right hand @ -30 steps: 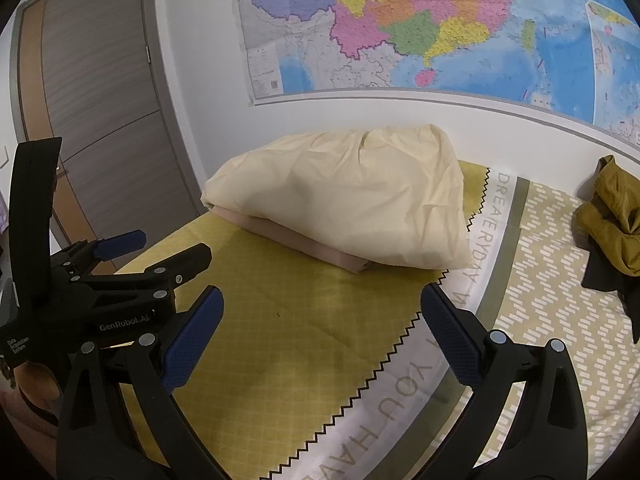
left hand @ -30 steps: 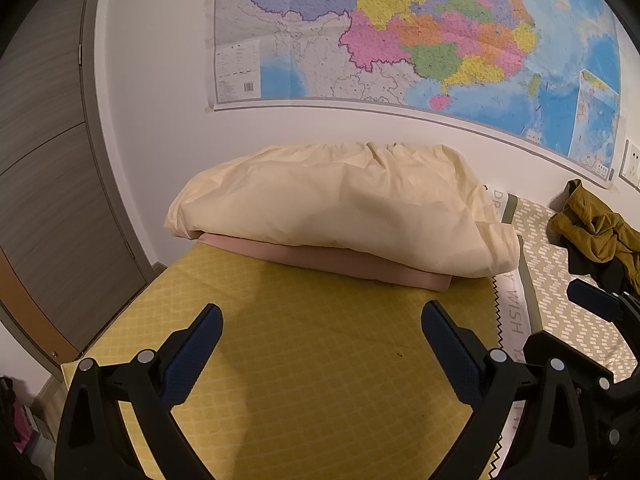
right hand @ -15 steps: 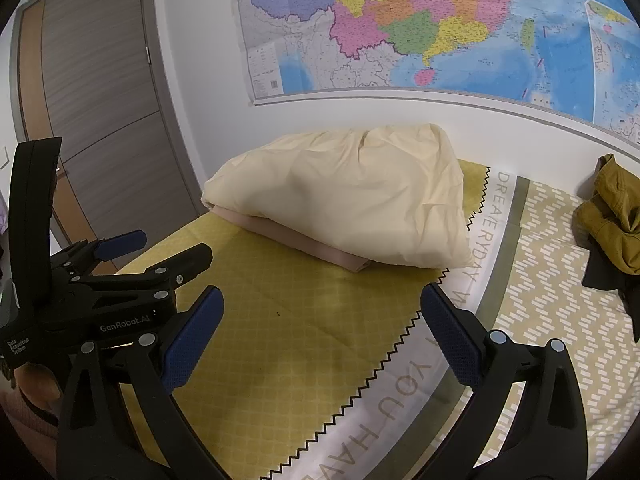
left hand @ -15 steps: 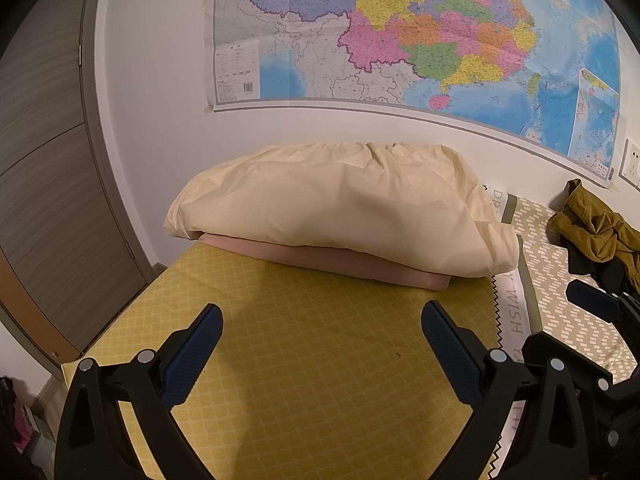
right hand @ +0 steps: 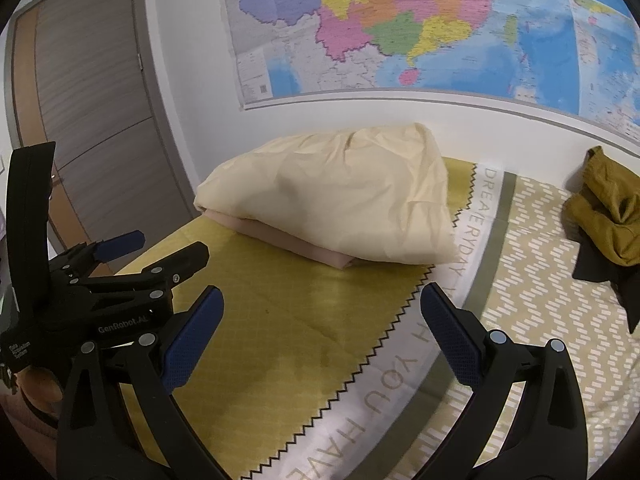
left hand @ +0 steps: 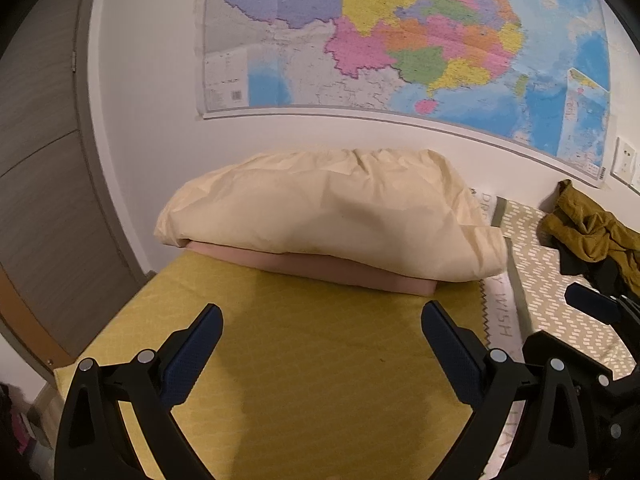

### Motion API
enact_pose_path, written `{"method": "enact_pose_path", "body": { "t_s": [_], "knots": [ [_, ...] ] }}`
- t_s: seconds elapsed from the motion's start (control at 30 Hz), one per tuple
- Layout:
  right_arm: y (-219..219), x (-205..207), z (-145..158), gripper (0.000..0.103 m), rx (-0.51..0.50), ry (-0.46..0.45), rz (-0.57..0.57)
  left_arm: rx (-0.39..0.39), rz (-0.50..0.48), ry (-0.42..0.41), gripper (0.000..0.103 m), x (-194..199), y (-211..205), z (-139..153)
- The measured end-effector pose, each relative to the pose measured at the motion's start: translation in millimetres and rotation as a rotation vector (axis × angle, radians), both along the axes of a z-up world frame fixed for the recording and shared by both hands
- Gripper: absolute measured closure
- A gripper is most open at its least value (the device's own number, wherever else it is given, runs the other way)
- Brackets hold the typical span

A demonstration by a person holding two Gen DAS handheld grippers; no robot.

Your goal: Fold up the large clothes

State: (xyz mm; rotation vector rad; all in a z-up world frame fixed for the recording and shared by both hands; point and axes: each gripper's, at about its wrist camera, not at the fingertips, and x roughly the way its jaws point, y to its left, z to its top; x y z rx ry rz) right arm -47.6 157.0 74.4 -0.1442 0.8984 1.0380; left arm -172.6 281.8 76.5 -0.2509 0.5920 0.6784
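Observation:
A crumpled olive-brown garment (left hand: 588, 232) lies with a dark garment (right hand: 600, 268) at the bed's far right, against the wall; it also shows in the right wrist view (right hand: 612, 216). My left gripper (left hand: 320, 350) is open and empty above the yellow bedspread (left hand: 320, 340), well left of the clothes. My right gripper (right hand: 320, 332) is open and empty above the bedspread's zigzag edge. The left gripper shows at the left of the right wrist view (right hand: 132, 256).
A cream pillow (left hand: 328, 212) lies on a pink pillow (left hand: 344, 270) at the head of the bed, against the wall. A large map (left hand: 400, 40) hangs above. A wooden door (left hand: 36, 200) stands left. A patterned sheet (right hand: 540, 320) covers the bed's right side.

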Motion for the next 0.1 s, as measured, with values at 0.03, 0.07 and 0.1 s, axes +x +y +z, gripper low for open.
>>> {"method": "enact_pose_path", "body": {
  "t_s": [0.03,0.07,0.1],
  "knots": [
    [-2.8,1.3,0.1,0.006,0.000,0.002,-0.007,-0.008,-0.020,0.003,0.007,3.6,-2.3,-0.6],
    [-5.9,2.7,0.3,0.006,-0.001,0.002,-0.017,-0.015,-0.038,0.007,0.007,6.7,-4.5,-1.1],
    [-9.1,3.8,0.7,0.006,0.000,0.000,-0.026,-0.017,-0.050,0.009,0.007,9.4,-6.3,-1.5]
  ]
}}
